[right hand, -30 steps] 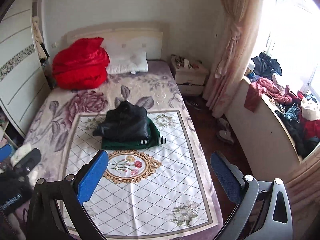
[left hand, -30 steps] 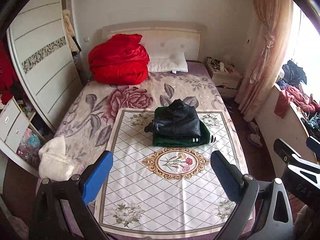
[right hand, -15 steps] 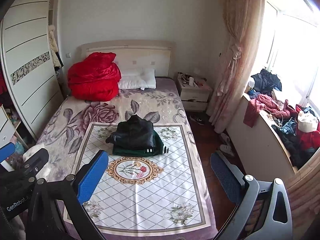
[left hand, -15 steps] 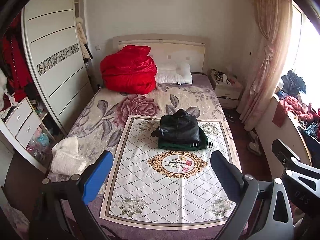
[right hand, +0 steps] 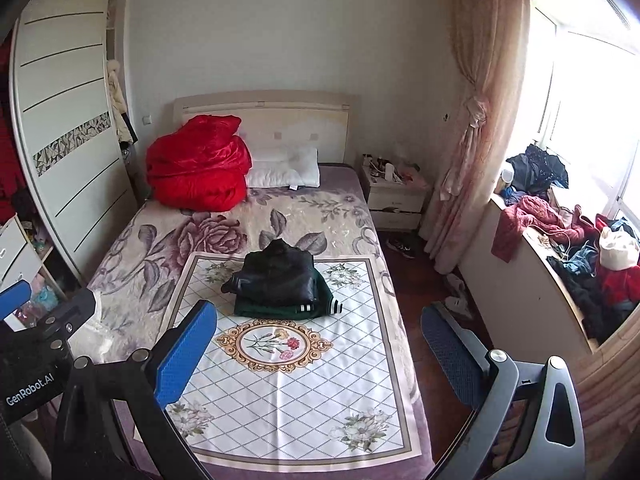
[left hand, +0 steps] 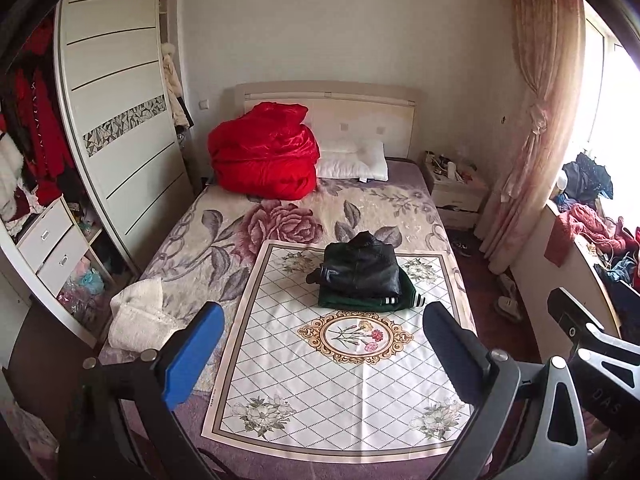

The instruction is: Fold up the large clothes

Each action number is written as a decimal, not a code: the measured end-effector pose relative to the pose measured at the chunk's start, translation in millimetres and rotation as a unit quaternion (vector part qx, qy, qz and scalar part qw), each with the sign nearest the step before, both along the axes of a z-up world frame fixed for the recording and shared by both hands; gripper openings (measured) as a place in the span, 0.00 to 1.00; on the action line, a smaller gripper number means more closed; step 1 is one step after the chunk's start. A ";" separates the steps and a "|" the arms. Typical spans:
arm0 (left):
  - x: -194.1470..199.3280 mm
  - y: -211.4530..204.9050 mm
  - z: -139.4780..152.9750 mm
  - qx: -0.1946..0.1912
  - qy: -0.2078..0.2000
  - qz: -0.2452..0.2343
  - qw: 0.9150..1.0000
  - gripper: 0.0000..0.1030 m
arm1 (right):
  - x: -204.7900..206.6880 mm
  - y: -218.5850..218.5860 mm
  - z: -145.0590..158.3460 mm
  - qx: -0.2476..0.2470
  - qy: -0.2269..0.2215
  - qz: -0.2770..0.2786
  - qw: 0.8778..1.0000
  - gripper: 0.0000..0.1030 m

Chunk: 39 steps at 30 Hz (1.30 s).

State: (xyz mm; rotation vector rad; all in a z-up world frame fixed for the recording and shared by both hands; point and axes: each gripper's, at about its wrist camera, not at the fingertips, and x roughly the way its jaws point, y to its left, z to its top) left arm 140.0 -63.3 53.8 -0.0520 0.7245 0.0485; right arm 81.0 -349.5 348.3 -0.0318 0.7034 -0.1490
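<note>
Clothes sit folded in a stack on the bed: a black leather jacket (left hand: 362, 270) lying on top of a dark green garment with white-striped cuffs (left hand: 372, 302), both resting on the white diamond-patterned floral cloth (left hand: 340, 380). Well back from the pile, the left gripper (left hand: 320, 350) hangs with its blue-padded fingers spread wide and holding nothing. The right gripper (right hand: 318, 354) is likewise wide apart and empty. A red quilt (right hand: 198, 164) is bundled by the headboard.

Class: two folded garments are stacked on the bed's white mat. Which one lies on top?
The black jacket lies on top; the green garment with white-striped cuffs sits beneath it, showing only at the edges.
</note>
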 end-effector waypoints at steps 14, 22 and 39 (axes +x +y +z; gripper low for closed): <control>-4.7 -0.4 4.7 0.000 -0.004 0.004 1.000 0.98 | 4.8 -4.8 4.6 0.002 -0.003 0.003 1.000 1.00; -3.9 -0.1 6.9 -0.001 -0.007 0.006 1.000 0.98 | 9.7 -3.3 5.8 0.001 -0.007 0.003 1.000 1.00; 1.9 -11.7 14.7 -0.001 -0.014 0.010 1.000 0.98 | 5.3 0.4 4.7 0.002 -0.013 -0.004 1.000 1.00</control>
